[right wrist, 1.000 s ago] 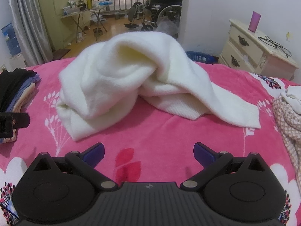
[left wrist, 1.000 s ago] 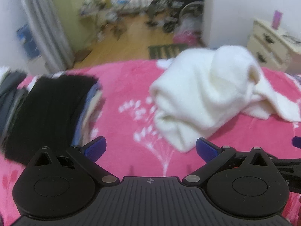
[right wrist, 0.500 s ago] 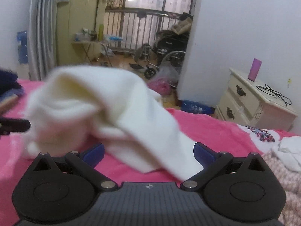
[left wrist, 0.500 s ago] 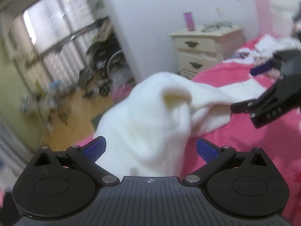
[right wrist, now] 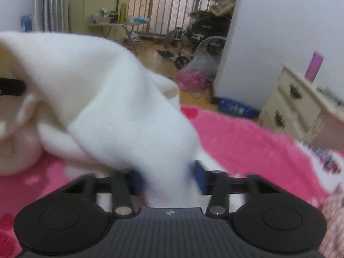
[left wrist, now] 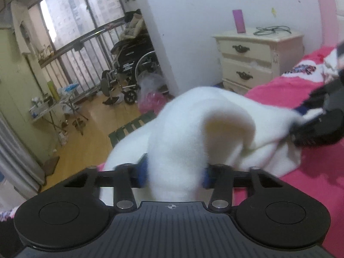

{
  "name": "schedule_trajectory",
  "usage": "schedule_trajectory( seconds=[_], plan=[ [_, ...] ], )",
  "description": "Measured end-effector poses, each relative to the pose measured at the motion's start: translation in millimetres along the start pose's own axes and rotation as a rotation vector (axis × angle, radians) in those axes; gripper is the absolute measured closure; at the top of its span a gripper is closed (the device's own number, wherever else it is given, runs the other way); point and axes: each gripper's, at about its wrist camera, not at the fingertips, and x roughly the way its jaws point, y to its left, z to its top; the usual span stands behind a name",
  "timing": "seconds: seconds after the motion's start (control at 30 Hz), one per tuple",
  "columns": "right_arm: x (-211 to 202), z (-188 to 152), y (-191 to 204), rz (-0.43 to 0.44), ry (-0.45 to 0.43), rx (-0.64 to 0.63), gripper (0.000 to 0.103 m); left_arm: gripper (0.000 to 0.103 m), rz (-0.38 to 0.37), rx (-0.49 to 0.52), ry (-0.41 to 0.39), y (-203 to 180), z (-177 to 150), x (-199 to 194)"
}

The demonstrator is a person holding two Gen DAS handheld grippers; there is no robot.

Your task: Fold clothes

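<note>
Left gripper (left wrist: 174, 172) & right gripper (right wrist: 169, 177): each clamped on a fold of the white sweater (left wrist: 193, 129), raised above the pink bedspread (right wrist: 247, 137); dresser (left wrist: 255, 58) behind.

The white garment (left wrist: 193, 133) in my left gripper (left wrist: 174, 173) is soft, fleecy, matt cloth; my right gripper (right wrist: 169, 178) pinches the same napped fabric. Both grippers are matt black plastic, ribbed, with blue pads (left wrist: 143, 169) and bright metal pins (left wrist: 124, 204). The pink bedspread (right wrist: 247, 137) looks plush. Far off, a cream painted nightstand (left wrist: 255, 58) and glossy wooden floor (left wrist: 96, 137).
</note>
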Motion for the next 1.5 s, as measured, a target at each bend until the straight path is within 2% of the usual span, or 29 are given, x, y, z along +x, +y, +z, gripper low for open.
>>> schedule_trajectory(
  seconds=[0.07, 0.23, 0.43, 0.53, 0.77, 0.97, 1.07, 1.13, 1.17, 1.27, 1.33, 1.4, 1.47, 1.5],
  plan=[
    [-11, 3, 3, -0.051, -0.053, -0.012, 0.083, 0.086, 0.038, -0.04, -0.035, 3, 1, -4],
    [-65, 26, 21, -0.226, -0.292, -0.14, 0.086, 0.092, 0.114, -0.1, -0.185, 15, 12, -35],
    [-135, 50, 32, -0.294, -0.487, -0.178, 0.086, 0.094, 0.147, -0.223, -0.272, 45, 34, -76],
    [-175, 58, 31, -0.308, -0.55, -0.161, 0.087, 0.094, 0.148, -0.261, -0.325, 59, 46, -106],
    [-266, 97, 15, -0.348, -0.687, -0.189, 0.087, 0.094, 0.133, -0.259, -0.491, 78, 76, -193],
    [-354, 117, 12, -0.346, -0.758, -0.206, 0.087, 0.094, 0.07, -0.237, -0.592, 80, 87, -252],
    [-386, 122, 11, -0.311, -0.708, -0.198, 0.085, 0.094, 0.041, -0.224, -0.597, 80, 82, -262],
    [-390, 117, 13, -0.259, -0.629, -0.175, 0.083, 0.094, 0.031, -0.218, -0.555, 79, 71, -255],
    [-385, 110, 13, -0.23, -0.58, -0.162, 0.078, 0.094, 0.03, -0.219, -0.515, 78, 63, -246],
    [-339, 81, 22, -0.148, -0.384, -0.146, 0.066, 0.094, 0.011, -0.256, -0.341, 80, 31, -204],
    [-280, 56, 29, -0.052, -0.207, -0.125, 0.067, 0.093, 0.005, -0.279, -0.182, 80, -3, -156],
    [-224, 31, 40, 0.01, -0.063, -0.106, 0.073, 0.093, 0.023, -0.306, -0.049, 81, -38, -109],
    [-185, 16, 53, 0.039, 0.015, -0.117, 0.074, 0.093, 0.05, -0.329, 0.044, 82, -69, -73],
    [-173, 13, 57, 0.048, 0.033, -0.121, 0.074, 0.093, 0.06, -0.333, 0.044, 84, -75, -68]
  ],
)
